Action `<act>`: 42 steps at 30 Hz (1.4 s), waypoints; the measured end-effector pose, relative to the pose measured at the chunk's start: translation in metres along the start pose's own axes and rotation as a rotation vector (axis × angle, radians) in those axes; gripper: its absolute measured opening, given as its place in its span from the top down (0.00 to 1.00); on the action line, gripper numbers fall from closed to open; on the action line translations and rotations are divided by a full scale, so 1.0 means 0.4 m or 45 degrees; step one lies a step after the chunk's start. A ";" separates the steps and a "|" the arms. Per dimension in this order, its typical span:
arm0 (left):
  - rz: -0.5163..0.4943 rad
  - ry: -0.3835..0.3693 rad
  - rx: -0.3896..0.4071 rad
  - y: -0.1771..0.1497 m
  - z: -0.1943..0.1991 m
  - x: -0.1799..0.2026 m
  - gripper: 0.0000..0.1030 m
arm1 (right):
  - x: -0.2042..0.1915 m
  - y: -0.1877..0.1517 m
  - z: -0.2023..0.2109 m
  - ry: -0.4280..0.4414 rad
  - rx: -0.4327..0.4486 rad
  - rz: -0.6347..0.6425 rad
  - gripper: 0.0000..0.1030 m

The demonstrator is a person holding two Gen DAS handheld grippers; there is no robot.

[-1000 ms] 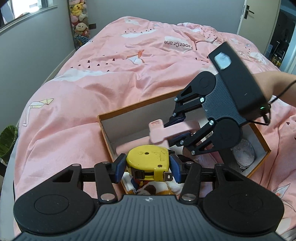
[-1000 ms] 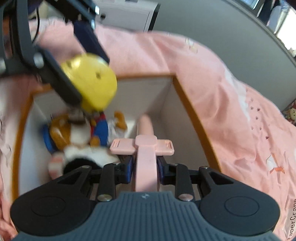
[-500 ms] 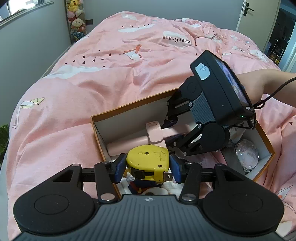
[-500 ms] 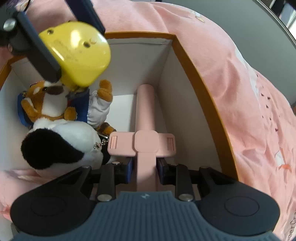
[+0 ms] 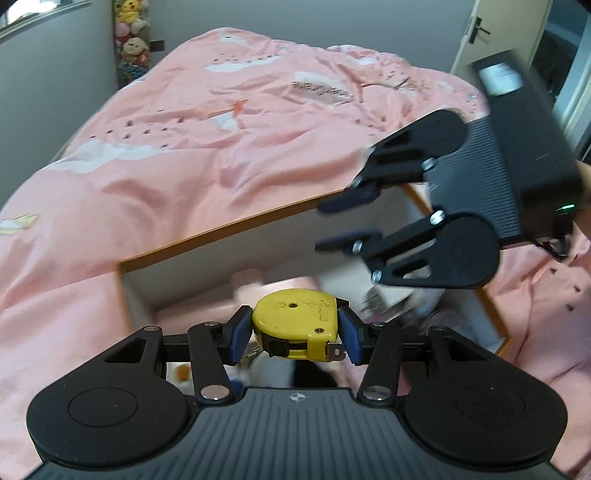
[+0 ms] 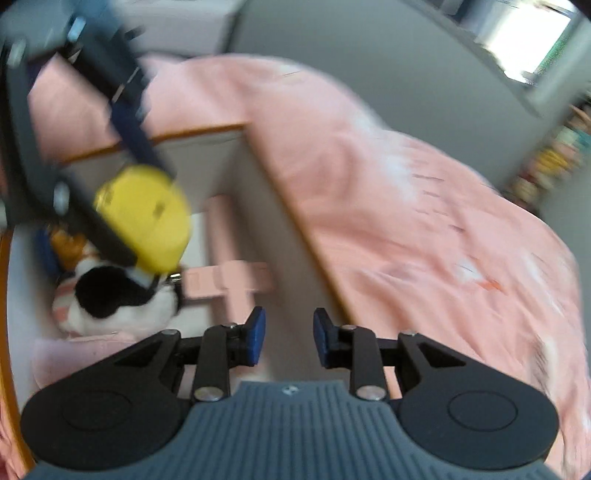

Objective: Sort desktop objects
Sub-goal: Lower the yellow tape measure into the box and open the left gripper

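My left gripper [image 5: 293,334] is shut on a yellow tape measure [image 5: 295,325] and holds it above the open orange-rimmed cardboard box [image 5: 221,229]. From the right wrist view the tape measure [image 6: 144,218] hangs over a black-and-white plush toy [image 6: 110,295] in the box. A pink T-shaped tool [image 6: 229,280] lies on the box floor by the near wall, free of any grip. My right gripper [image 6: 284,336] stands open above the box's edge with nothing between its blue pads. It appears blurred in the left wrist view [image 5: 330,221].
The box [image 6: 199,131] rests on a rumpled pink bedspread [image 5: 184,147] that fills the space around it. Stuffed toys [image 5: 129,37] hang by the grey wall at far left. A door [image 5: 476,33] stands at far right.
My right gripper has let go of the pink tool, which now lies in the box, and has lifted back and up. My left gripper has carried the tape measure further over the box.
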State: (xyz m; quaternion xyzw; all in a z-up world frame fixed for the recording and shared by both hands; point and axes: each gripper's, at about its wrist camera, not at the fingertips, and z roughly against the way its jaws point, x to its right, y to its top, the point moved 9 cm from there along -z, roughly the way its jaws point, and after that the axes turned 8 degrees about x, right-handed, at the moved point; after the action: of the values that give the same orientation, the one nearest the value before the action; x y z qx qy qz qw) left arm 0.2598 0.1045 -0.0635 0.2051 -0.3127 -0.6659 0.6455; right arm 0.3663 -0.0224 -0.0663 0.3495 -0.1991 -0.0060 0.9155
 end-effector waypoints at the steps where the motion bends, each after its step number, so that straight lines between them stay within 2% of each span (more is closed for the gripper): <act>1: -0.009 -0.018 0.000 0.006 -0.013 0.015 0.44 | 0.019 -0.005 0.026 -0.057 0.017 -0.036 0.71; 8: -0.075 -0.041 -0.031 0.026 -0.122 0.075 0.44 | 0.108 -0.064 0.156 -0.410 0.159 -0.221 0.67; 12: -0.087 -0.029 -0.070 0.026 -0.192 0.091 0.44 | 0.139 -0.149 0.173 -0.525 0.124 -0.382 0.65; 15: -0.090 -0.013 -0.095 0.025 -0.241 0.101 0.44 | 0.164 -0.203 0.170 -0.572 0.104 -0.561 0.65; 18: -0.092 0.025 -0.130 0.022 -0.292 0.103 0.44 | 0.169 -0.226 0.179 -0.567 0.148 -0.669 0.65; 21: -0.132 0.075 -0.132 0.020 -0.331 0.108 0.44 | 0.160 -0.228 0.175 -0.554 0.172 -0.685 0.65; 25: -0.157 0.048 -0.106 0.019 -0.358 0.126 0.44 | 0.156 -0.240 0.172 -0.533 0.182 -0.722 0.65; 30: -0.165 0.088 -0.168 -0.001 -0.397 0.121 0.44 | 0.144 -0.249 0.181 -0.498 0.193 -0.771 0.65; 33: -0.129 0.071 -0.204 -0.011 -0.401 0.119 0.44 | 0.137 -0.247 0.188 -0.495 0.189 -0.768 0.65; 42: -0.172 0.126 -0.174 0.003 -0.343 0.116 0.43 | 0.090 -0.213 0.188 -0.458 0.138 -0.704 0.62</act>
State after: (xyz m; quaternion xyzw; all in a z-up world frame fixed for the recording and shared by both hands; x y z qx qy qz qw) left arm 0.3498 0.0380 -0.1553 0.2139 -0.2196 -0.7167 0.6263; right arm 0.3827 -0.1403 -0.0571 0.4317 -0.2552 -0.3051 0.8096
